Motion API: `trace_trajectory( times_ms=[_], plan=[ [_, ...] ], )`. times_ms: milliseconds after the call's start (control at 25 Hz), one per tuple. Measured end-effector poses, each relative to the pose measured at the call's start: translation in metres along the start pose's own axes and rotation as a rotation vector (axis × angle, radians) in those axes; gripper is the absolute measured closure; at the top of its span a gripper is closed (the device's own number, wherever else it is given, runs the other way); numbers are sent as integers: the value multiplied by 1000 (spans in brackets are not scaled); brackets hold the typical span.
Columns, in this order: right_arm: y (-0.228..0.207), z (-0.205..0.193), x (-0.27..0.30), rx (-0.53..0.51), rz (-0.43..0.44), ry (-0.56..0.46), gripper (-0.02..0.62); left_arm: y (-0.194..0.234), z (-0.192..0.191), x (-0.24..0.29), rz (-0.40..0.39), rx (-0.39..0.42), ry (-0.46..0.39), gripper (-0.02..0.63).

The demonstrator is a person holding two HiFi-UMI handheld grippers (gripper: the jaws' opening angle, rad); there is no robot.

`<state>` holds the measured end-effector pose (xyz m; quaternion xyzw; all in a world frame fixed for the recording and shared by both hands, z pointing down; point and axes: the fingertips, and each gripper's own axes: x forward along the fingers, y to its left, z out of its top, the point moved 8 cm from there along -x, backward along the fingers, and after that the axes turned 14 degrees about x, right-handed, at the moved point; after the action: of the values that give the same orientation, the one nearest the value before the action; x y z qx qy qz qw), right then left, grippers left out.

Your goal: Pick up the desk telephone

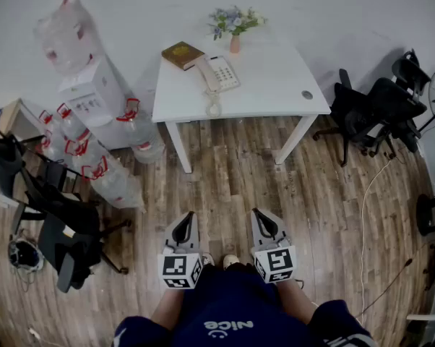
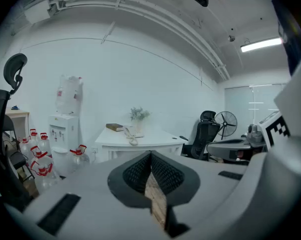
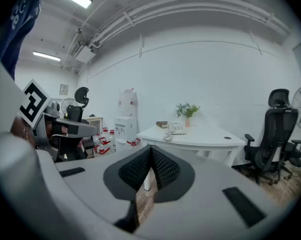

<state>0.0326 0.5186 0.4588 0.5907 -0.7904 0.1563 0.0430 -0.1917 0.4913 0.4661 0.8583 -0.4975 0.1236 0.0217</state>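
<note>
Facing small, indistinct desk telephone (image 3: 176, 129): left tool (image 2: 150, 153), right tool (image 3: 150, 147) pressed together, empty.

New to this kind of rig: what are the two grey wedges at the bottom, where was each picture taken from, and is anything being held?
There is no robot: a person standing on a wooden floor holds a two-jaw gripper in each hand. The top-down picture comes from a camera on the person's head; the grey wedges near its bottom are the left gripper and the right gripper. The other two pictures come from cameras riding on the grippers, looking along their jaws. Both pairs of jaws are closed and hold nothing. Ahead stands a white table carrying the desk telephone, a brown book and a small vase of flowers. The telephone is untouched; both grippers are short of the table.
</note>
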Motion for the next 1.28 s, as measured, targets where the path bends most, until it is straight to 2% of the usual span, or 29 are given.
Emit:
trace_trajectory(
  times_ms=[680, 880, 960, 1280],
  plan=[
    [36, -11, 18, 29, -56, -54, 572, 43, -11, -2, -64, 5, -52, 589],
    [49, -21, 20, 96, -79, -39, 572, 51, -19, -2, -99, 18, -42, 589],
    [49, -20, 22, 124, -75, -32, 572, 52, -22, 1, -110, 20, -35, 589],
    [20, -3, 58, 92, -69, -31, 572, 62, -16, 39, -88, 14, -22, 589]
  ],
)
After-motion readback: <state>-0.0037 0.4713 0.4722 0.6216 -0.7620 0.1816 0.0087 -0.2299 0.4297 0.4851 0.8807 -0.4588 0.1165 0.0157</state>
